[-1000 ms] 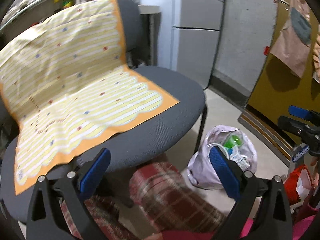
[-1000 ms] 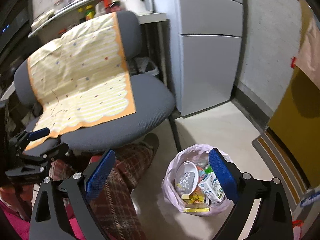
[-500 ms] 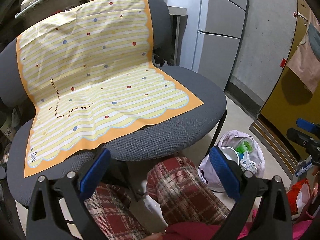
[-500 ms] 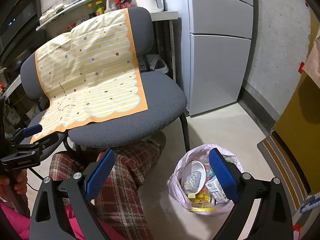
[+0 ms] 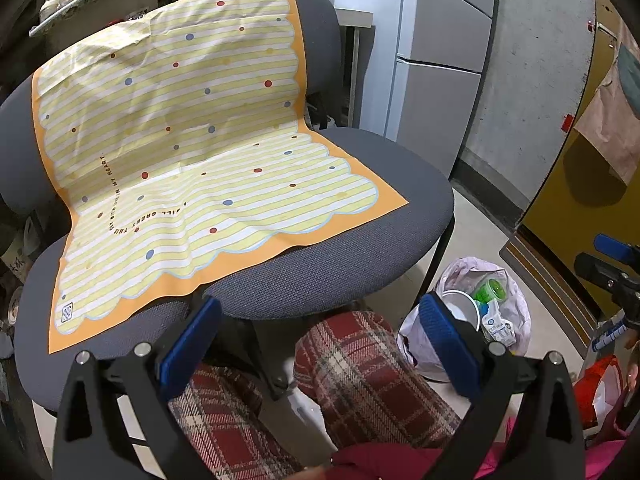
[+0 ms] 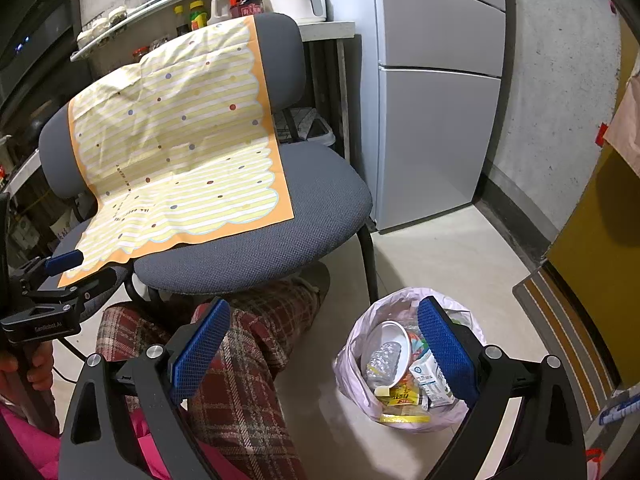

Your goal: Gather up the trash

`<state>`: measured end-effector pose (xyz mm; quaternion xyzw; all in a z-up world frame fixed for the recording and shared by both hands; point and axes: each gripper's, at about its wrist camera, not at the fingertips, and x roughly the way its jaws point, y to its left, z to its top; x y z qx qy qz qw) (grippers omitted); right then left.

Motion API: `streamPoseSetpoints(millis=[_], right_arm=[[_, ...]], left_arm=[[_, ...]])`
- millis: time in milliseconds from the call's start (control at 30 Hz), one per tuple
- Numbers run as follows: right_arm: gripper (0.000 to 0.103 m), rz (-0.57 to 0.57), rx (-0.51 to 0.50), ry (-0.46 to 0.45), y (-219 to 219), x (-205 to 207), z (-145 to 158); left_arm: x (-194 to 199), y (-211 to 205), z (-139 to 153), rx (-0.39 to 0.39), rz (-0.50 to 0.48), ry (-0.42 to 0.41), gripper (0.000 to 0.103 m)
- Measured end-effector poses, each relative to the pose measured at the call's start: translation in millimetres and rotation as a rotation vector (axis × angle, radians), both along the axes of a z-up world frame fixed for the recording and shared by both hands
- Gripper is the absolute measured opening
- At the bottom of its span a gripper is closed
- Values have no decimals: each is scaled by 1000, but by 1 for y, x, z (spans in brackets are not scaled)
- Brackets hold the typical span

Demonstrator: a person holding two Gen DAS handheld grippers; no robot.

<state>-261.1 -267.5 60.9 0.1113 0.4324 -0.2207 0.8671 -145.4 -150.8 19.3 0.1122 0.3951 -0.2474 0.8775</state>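
while both grippers gape empty, trash bag (image 6: pixel 404 364) behind right gripper (image 6: pixel 322 354), floor

Chair (image 5: pixel 328 264): grey woven cloth, coarse and matt. Sheet (image 5: pixel 192 152) draped over it: thin, creased, striped, faintly sheened, paper or plastic I cannot tell. Trash bag (image 6: pixel 352 360): thin translucent plastic, crinkled. My trousers (image 6: pixel 240 376): soft plaid cloth. My right gripper (image 6: pixel 320 348): matt black frame, blue pads (image 6: pixel 444 344) finely textured. Fridge (image 6: pixel 436 80): smooth, satin grey. Floor (image 6: pixel 448 256): smooth, slightly glossy.
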Motion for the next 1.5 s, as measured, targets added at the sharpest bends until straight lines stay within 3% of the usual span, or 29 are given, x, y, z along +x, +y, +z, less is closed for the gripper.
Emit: streamPoseSetpoints(millis=[1500], right_arm=[[94,-10,-5,-2,-3,1,3]], left_arm=[[-1,-1,1,2,11,-1,96]])
